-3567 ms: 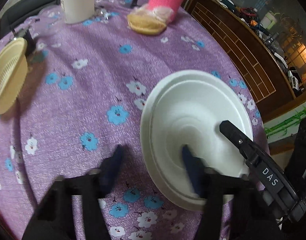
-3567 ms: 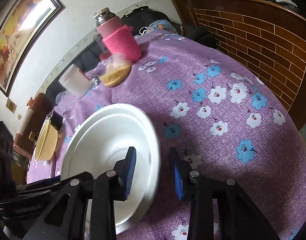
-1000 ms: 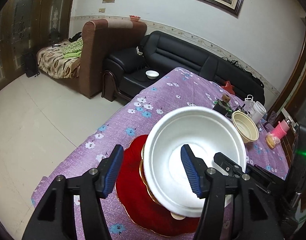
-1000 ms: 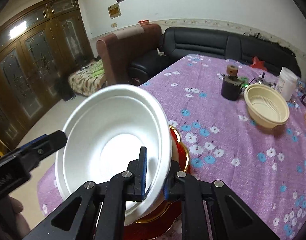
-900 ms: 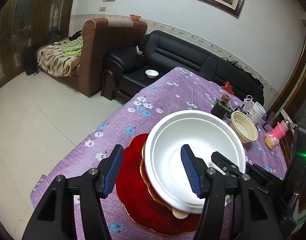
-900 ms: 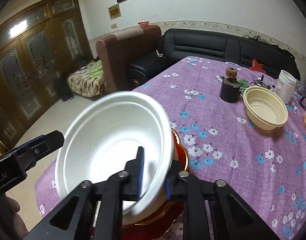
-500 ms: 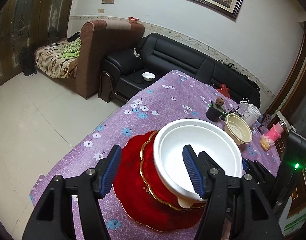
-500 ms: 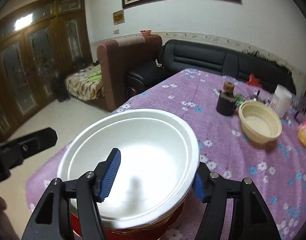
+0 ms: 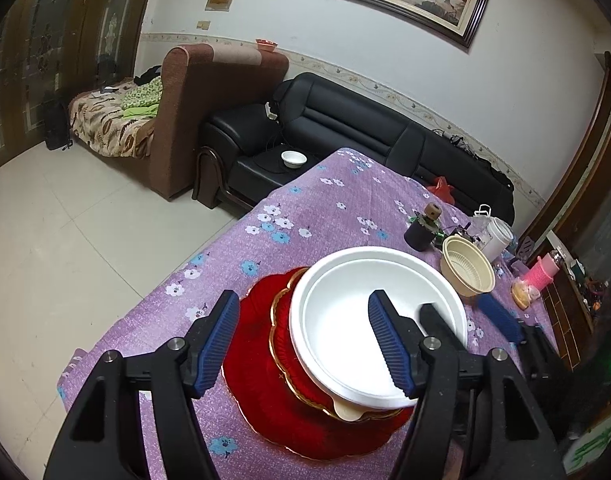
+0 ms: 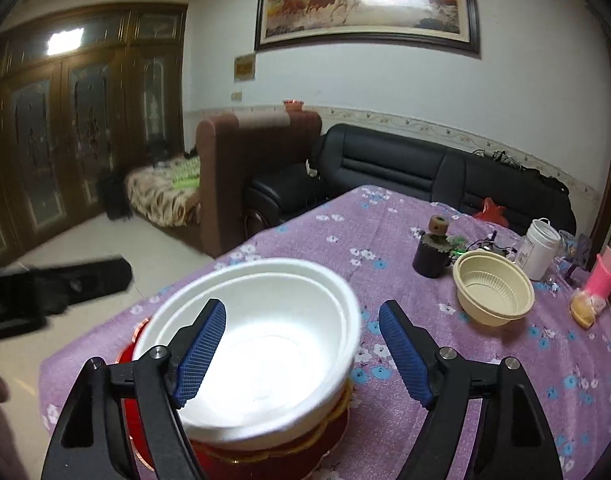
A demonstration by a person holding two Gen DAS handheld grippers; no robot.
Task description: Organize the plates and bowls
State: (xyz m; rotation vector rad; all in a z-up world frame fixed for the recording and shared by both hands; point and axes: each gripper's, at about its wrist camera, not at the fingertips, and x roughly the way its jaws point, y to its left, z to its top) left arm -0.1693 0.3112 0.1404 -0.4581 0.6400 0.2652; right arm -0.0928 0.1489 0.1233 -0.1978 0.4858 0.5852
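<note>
A white foam bowl (image 9: 357, 320) sits on top of a stack: a red gold-rimmed bowl (image 9: 283, 340) on a large red plate (image 9: 249, 364). In the right wrist view the white bowl (image 10: 265, 344) rests on the same red stack (image 10: 265, 450). My left gripper (image 9: 305, 340) is open, its fingers astride the bowl's near rim. My right gripper (image 10: 301, 354) is open and empty, just behind the bowl. A beige ribbed bowl (image 10: 493, 292) stands apart farther along the table (image 9: 333, 208).
A dark jar with a cork (image 10: 433, 252), a white tub (image 10: 541, 248), a pink-sleeved bottle (image 10: 607, 272) and a wrapped bun (image 10: 585, 308) stand beyond the beige bowl. A black sofa (image 9: 365, 136) lies past the table's far edge. A small white bowl (image 9: 293, 158) sits on the sofa.
The right gripper has let go of the white bowl and opened; the bowl now sits level on the red stack. Both grippers have drawn back a little.
</note>
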